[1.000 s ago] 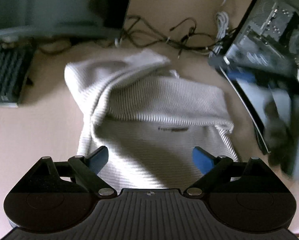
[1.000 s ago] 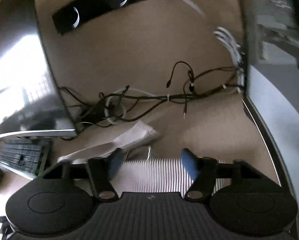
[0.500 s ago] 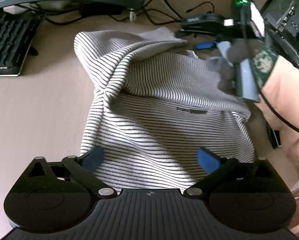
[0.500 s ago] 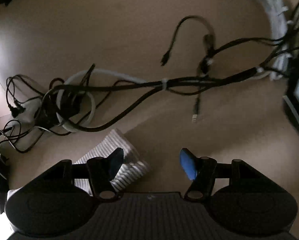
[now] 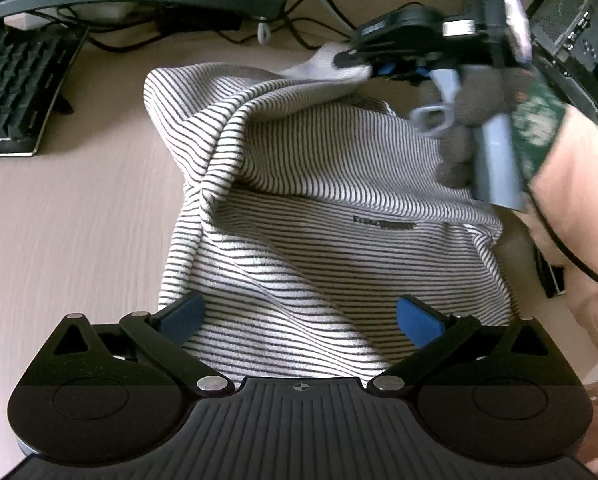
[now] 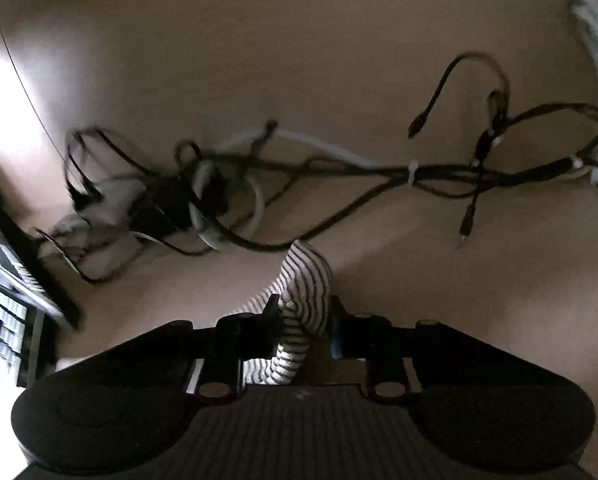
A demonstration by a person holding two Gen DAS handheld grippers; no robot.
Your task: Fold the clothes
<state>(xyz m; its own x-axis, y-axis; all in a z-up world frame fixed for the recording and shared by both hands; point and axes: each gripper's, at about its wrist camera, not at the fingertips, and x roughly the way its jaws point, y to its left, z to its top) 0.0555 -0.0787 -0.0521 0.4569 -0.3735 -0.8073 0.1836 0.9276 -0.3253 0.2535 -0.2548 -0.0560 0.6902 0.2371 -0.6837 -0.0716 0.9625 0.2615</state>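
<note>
Striped shirt corner between closing right hand-held gripper jaws; thin pinch may slip. Left hand-held gripper spread wide, empty.

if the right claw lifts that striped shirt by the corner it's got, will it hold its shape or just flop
Probably flop: the shirt already lies in soft folds on the desk. The right claw is closing on a thin bunched corner, so the rest would likely hang and drag. It looks like light knit, so it should lift easily.
</note>
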